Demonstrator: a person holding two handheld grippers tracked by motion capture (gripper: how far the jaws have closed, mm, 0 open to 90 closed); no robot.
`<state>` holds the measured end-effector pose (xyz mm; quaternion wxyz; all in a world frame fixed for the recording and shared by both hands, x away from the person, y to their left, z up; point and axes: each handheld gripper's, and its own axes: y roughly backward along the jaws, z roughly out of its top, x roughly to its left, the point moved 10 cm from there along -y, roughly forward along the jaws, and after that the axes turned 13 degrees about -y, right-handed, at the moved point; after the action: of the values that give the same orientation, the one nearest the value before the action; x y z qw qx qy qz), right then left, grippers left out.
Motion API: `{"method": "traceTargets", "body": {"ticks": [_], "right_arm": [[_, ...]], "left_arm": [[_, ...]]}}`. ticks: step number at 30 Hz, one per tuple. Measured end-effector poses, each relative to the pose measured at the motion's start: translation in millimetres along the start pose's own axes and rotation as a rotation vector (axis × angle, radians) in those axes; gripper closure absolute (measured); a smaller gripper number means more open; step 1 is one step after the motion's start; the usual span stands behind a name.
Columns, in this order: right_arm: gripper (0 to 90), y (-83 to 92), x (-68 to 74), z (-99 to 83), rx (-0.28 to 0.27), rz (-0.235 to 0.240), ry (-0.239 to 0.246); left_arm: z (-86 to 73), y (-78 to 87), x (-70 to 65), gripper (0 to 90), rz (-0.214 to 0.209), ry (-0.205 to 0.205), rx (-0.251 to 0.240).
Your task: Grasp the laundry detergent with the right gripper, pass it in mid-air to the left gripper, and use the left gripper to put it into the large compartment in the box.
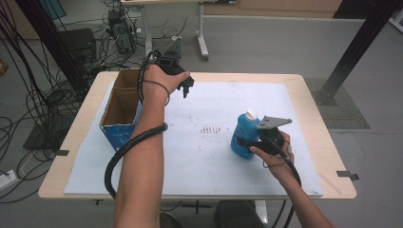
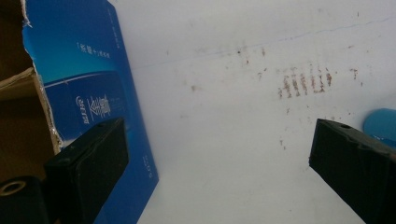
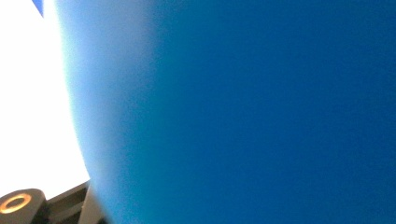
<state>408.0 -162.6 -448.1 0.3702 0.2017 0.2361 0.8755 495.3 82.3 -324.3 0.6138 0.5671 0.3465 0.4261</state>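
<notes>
One bottle is the thing I am working on, and one box looks like its likely destination. Starting at the left, the cardboard box (image 1: pixel 124 107) with its blue side stands open-topped at the left edge of the white surface (image 1: pixel 190 156), and from above I see nothing inside it. My left tongs (image 1: pixel 186 88) hang above the surface just right of the box; in the left gripper view their jaws stand wide apart with nothing between them, the blue wall of the box beside one of them. Farther right, well apart from the box, the blue bottle (image 1: pixel 244 134) with its white cap stands upright on the surface. My right tongs (image 1: pixel 248 143) are closed around its body, and the right gripper view has the blue plastic pressed up close. So I judge the grasp is made, and the rest is left: lifting the bottle, carrying it across to the box, and setting it inside.
</notes>
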Motion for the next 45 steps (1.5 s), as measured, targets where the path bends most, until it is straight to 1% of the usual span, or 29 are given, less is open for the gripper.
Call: {"method": "traceTargets", "body": {"ticks": [13, 20, 29, 36, 42, 44, 45], "right_arm": [[44.3, 0.1, 0.1, 0.0, -0.003, 0.003, -0.004], [44.5, 0.1, 0.2, -0.1, -0.005, 0.004, -0.003], [44.6, 0.2, 0.0, -0.2, -0.005, 0.003, -0.001], [44.6, 0.3, 0.3, -0.3, -0.008, 0.004, -0.001], [44.6, 0.2, 0.2, -0.2, -0.009, 0.006, -0.002], [44.6, 0.2, 0.2, -0.2, -0.009, 0.006, -0.001], [44.6, 0.3, 0.2, -0.4, -0.010, 0.006, 0.001]], "left_arm": [[0.6, 2.6, -2.2, 5.4, -0.008, -0.003, -0.004], [1.9, 2.9, -3.4, 5.5, -0.024, -0.003, -0.008], [-1.2, -1.3, -2.8, 5.5, -0.035, -0.016, -0.003], [-2.7, -6.7, -6.8, 5.6, -0.054, -0.029, 0.003], [-0.8, -6.3, -7.9, 5.6, -0.061, -0.041, -0.002], [-0.3, -6.3, -7.7, 5.6, -0.061, -0.041, -0.003], [0.0, -6.3, -6.5, 5.6, -0.049, -0.043, 0.003]]}}
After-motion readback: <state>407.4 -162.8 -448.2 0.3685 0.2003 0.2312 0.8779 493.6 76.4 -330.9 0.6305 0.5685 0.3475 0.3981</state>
